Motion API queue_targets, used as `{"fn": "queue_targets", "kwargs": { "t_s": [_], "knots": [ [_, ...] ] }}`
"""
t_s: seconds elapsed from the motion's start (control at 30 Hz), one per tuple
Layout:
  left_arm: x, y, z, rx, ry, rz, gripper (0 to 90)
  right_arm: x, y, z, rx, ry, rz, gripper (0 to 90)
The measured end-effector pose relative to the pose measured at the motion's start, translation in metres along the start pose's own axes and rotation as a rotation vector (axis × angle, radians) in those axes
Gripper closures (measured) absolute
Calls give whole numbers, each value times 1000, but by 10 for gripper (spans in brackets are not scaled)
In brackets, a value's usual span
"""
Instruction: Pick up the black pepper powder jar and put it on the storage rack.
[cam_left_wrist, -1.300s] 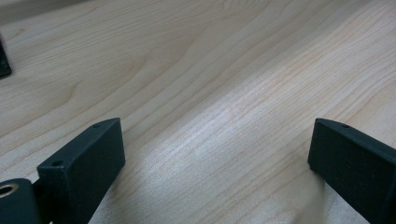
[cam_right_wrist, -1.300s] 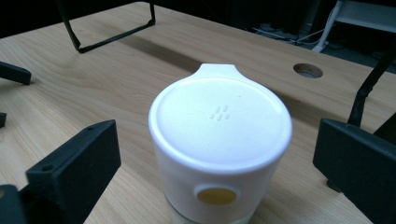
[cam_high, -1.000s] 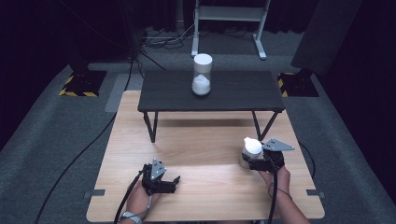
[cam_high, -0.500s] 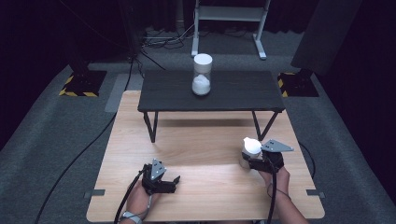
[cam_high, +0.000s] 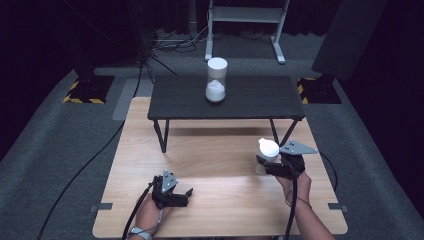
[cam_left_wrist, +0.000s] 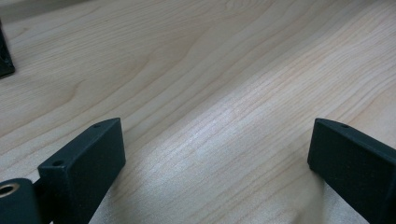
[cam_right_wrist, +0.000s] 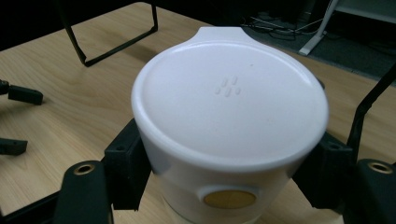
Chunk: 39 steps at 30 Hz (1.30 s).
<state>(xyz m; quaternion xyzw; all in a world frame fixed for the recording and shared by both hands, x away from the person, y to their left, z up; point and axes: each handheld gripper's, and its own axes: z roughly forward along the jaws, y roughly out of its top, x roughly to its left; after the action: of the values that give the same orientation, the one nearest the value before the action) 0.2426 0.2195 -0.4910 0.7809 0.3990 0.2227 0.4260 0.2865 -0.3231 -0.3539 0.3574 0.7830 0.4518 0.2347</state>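
Note:
A clear jar with a white lid (cam_right_wrist: 229, 116) sits between the jaws of my right gripper (cam_right_wrist: 224, 172), whose pads (cam_right_wrist: 126, 163) press on its sides just under the lid. In the high view the jar (cam_high: 268, 148) is held a little above the wooden table (cam_high: 220, 160) at its right side, with the right gripper (cam_high: 267, 164) shut on it. My left gripper (cam_high: 187, 196) rests low at the table's front left. Its jaws stand wide apart (cam_left_wrist: 215, 154) with only bare wood between them.
A low black table (cam_high: 250, 100) stands on the far half of the wooden table, its legs toward me. On it stands a second clear jar (cam_high: 216, 80) with a white lid and white contents. Cables trail from both grippers over the front edge.
My right gripper has risen a little with the white-lidded jar in it. The left gripper has stayed where it was.

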Motion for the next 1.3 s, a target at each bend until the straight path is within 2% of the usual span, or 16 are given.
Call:
{"fn": "queue_targets", "kwargs": {
  "t_s": [0.37, 0.8, 1.0, 1.3],
  "knots": [
    [0, 0, 0, 0, 0, 1, 41, 1, 54, -14, -42, -30, -17, 301],
    [0, 0, 0, 0, 0, 0, 41, -2, 121, -26, -97, -29, -35, 301],
    [0, 0, 0, 0, 1, 0, 41, -9, 149, -18, -117, -19, -29, 301],
    [0, 0, 1, 0, 2, -3, 41, -18, 189, 8, -125, -42, -34, 301]
  ]
}}
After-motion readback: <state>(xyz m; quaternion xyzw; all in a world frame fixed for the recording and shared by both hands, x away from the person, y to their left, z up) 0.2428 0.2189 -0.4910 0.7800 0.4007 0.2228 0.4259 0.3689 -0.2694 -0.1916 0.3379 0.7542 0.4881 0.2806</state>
